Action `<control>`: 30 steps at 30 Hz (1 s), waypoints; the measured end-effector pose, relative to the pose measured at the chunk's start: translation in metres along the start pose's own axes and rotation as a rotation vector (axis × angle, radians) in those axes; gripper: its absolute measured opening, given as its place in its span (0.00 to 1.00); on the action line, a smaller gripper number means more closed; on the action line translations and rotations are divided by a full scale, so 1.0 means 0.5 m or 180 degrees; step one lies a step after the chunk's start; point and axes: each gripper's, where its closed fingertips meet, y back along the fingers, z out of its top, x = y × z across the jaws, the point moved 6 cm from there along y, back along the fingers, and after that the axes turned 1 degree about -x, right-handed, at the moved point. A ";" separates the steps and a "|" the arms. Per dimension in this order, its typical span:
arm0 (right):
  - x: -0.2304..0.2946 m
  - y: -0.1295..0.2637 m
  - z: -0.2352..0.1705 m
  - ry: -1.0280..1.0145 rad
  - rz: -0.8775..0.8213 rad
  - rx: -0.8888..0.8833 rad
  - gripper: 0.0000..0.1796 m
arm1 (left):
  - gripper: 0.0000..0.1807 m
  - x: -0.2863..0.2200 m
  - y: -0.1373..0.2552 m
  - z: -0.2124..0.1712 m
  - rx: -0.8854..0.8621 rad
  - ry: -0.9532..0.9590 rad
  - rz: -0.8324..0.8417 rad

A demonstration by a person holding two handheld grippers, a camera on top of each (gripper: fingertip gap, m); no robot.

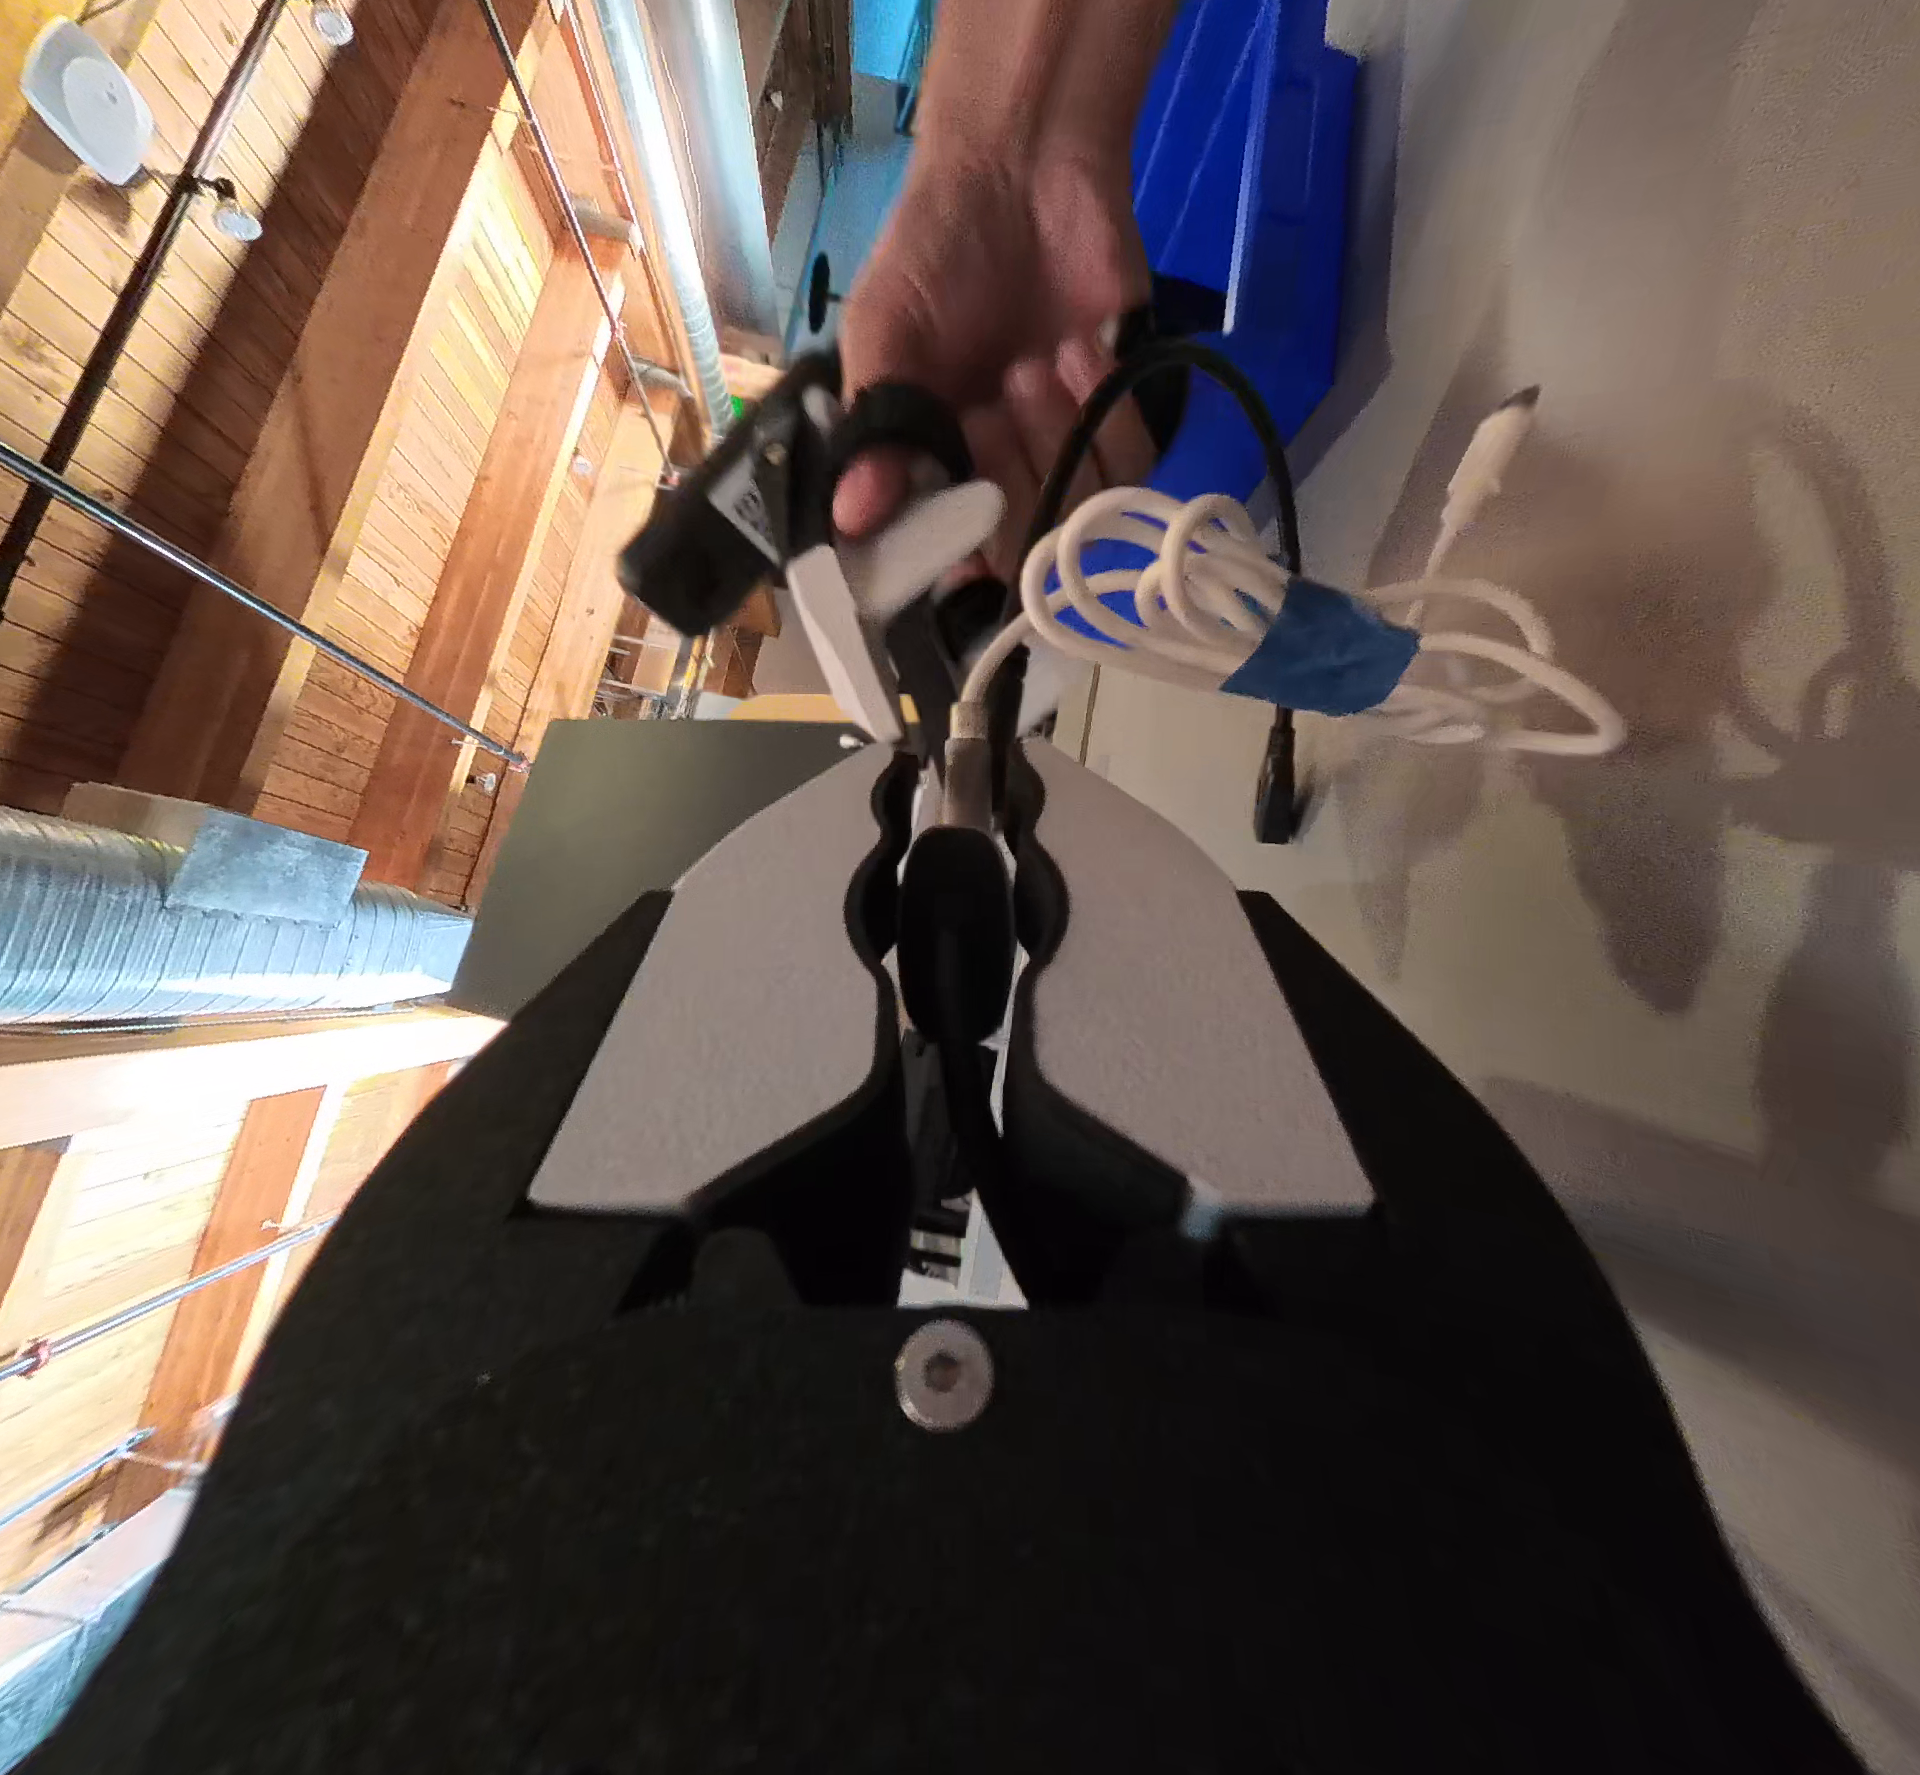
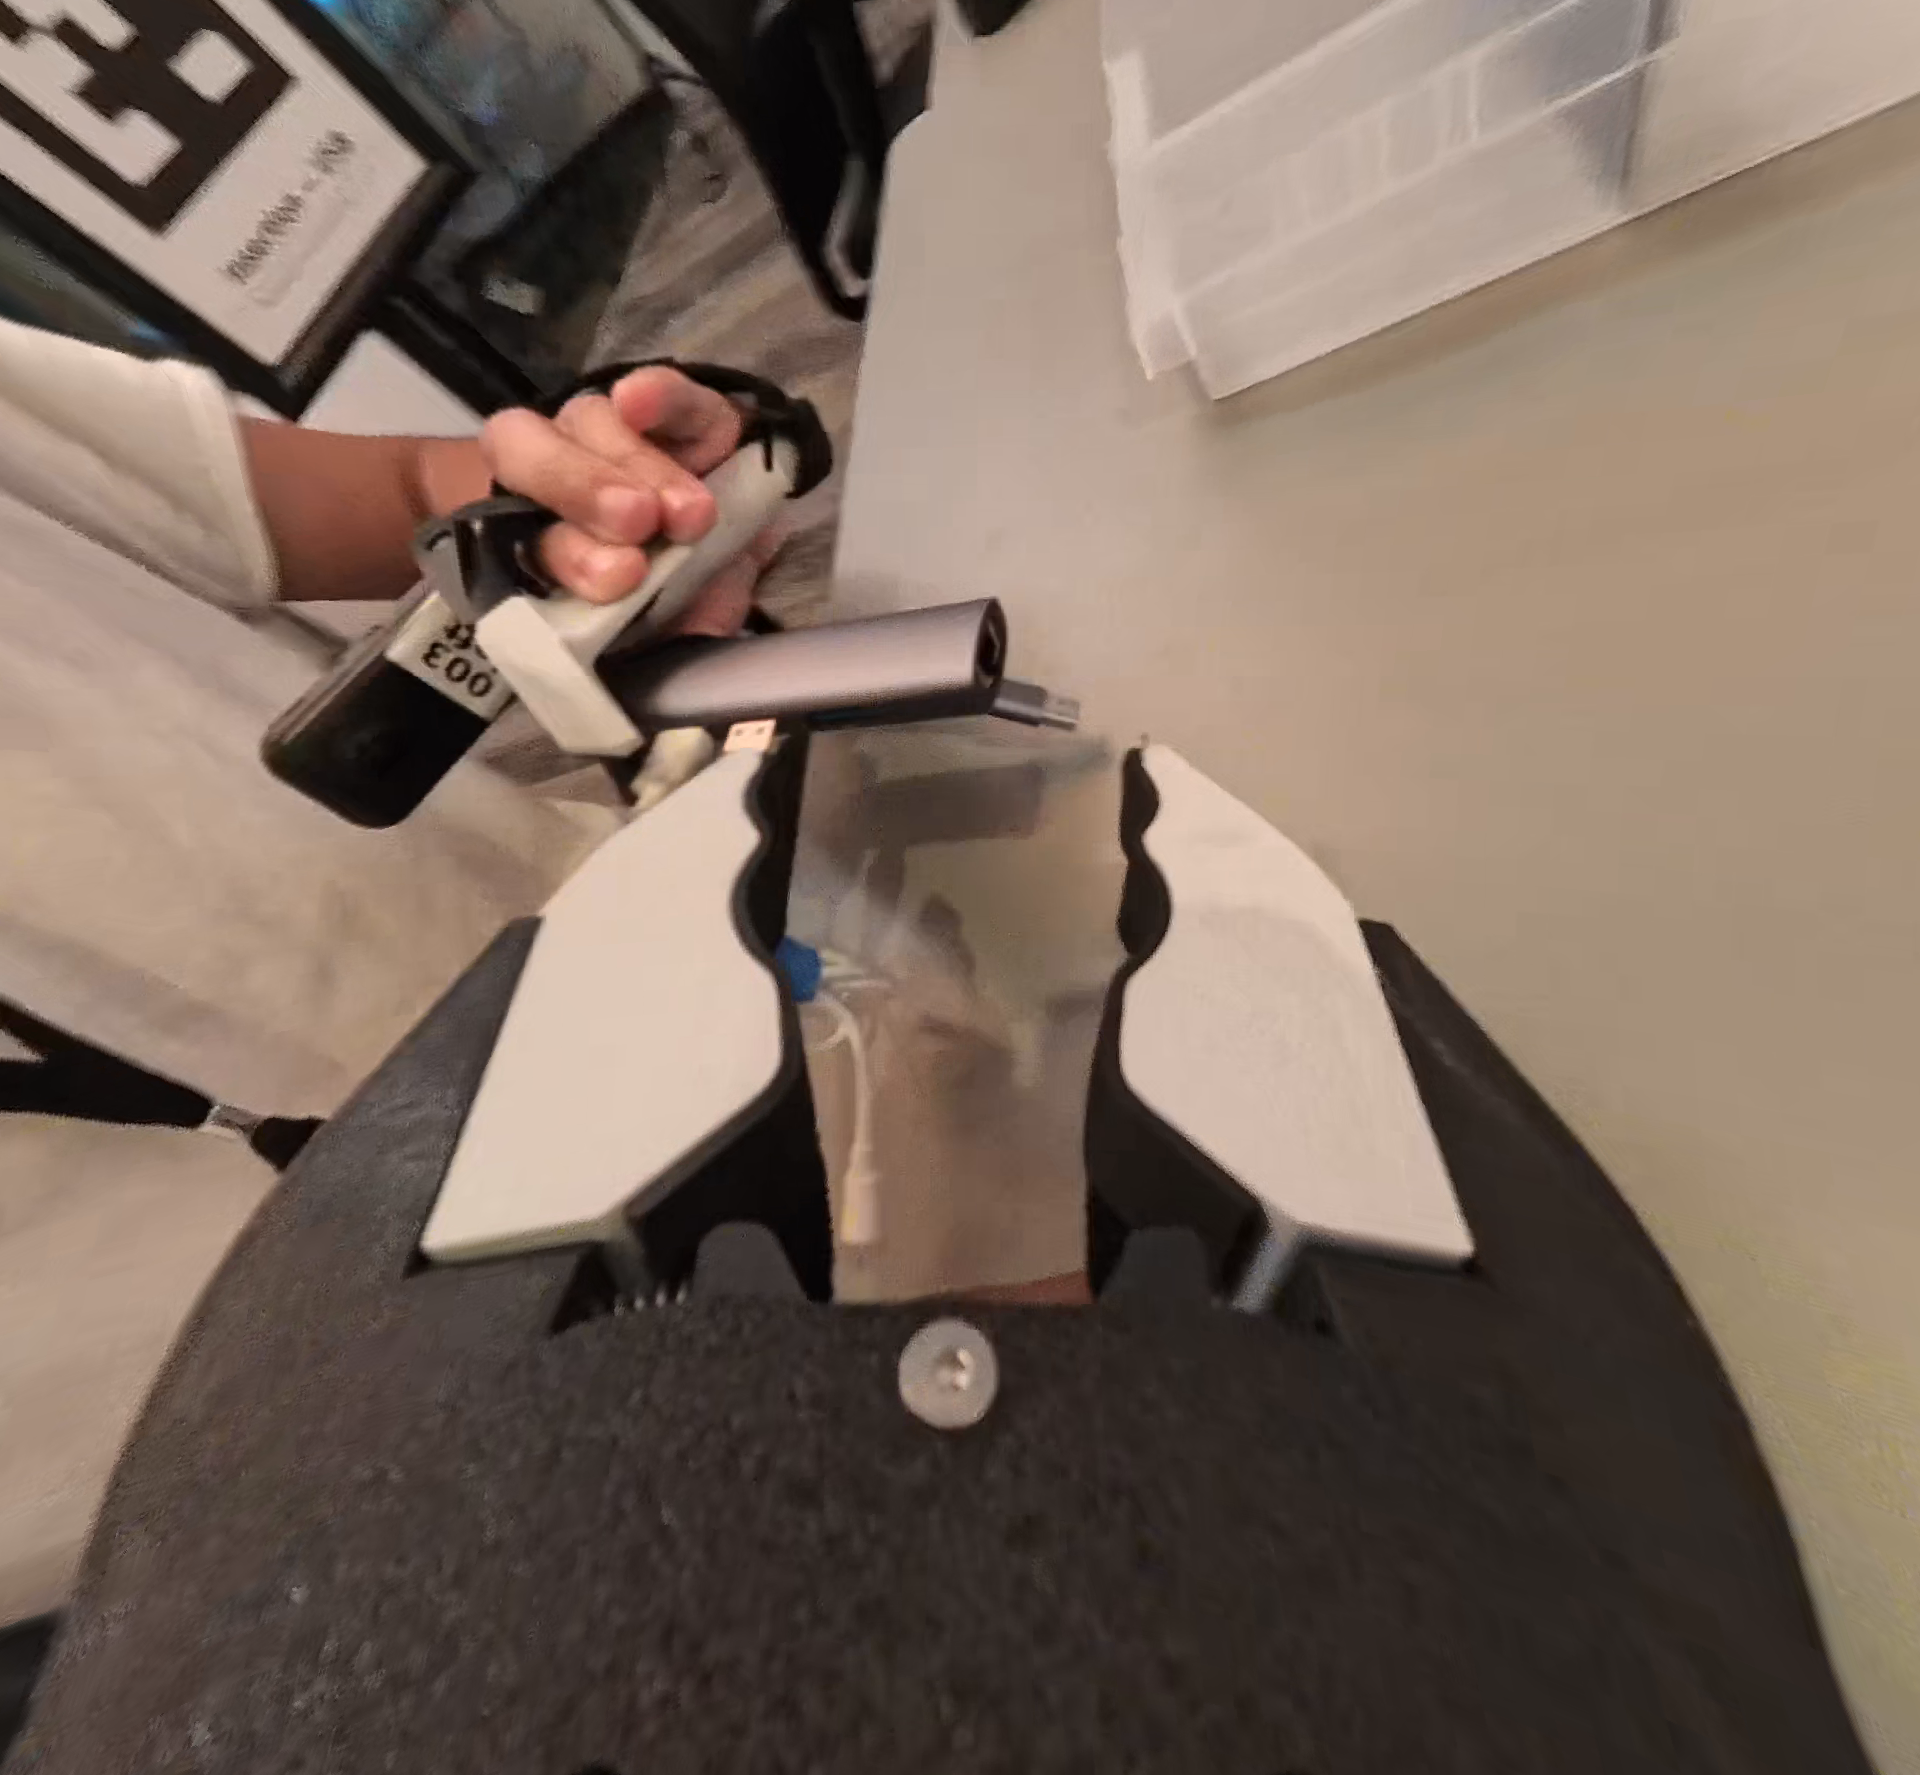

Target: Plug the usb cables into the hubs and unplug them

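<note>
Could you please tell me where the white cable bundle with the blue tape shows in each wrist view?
Left wrist view: white cable bundle right of centre, beyond the fingertips.
Right wrist view: blurred, between the fingers of the right gripper, below the grey USB hub.
Shared landmark: the pale table.

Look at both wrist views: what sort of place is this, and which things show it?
Probably a workshop or lab in a converted industrial building: exposed metal ducting under a timber ceiling, a white worktable with clear plastic bins, and a printed marker board.
</note>
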 end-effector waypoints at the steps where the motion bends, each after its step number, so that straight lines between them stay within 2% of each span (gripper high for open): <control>1: -0.009 -0.014 -0.003 0.0004 0.0214 -0.0002 0.37 | 0.09 0.002 0.001 0.003 -0.0032 0.0060 0.0009; 3: -0.017 -0.024 0.006 0.0385 0.0436 -0.0232 0.31 | 0.09 0.013 0.003 0.004 -0.0091 0.0347 0.0030; 6: -0.011 -0.012 0.027 0.1435 0.0243 -0.0607 0.27 | 0.09 0.044 0.011 -0.004 -0.0209 0.0919 0.0081; 11: 0.001 -0.048 0.008 0.2405 -0.0092 -0.0268 0.26 | 0.09 0.089 0.013 -0.036 -0.0335 0.1445 0.0082; 14: 0.014 -0.072 0.025 0.2890 -0.0264 -0.0518 0.25 | 0.09 0.093 0.006 -0.044 -0.0460 0.1744 -0.0043; 16: 0.021 -0.086 0.024 0.3154 -0.0184 -0.0588 0.20 | 0.09 0.091 0.001 -0.050 -0.0503 0.1821 -0.0085; 18: 0.019 -0.106 0.015 0.3284 -0.0077 -0.0528 0.13 | 0.09 0.090 -0.004 -0.057 -0.0526 0.1917 -0.0116; 22: 0.003 -0.123 0.008 0.3425 -0.0086 -0.0404 0.11 | 0.09 0.082 -0.005 -0.077 -0.0464 0.2072 -0.0148; 26: -0.020 -0.111 0.010 0.3357 -0.0608 -0.0087 0.10 | 0.12 0.076 0.004 -0.135 -0.0286 0.2291 0.0070; 30: -0.069 -0.073 0.018 0.2884 -0.1478 0.0331 0.10 | 0.04 0.068 0.024 -0.187 -0.0040 0.2392 0.0337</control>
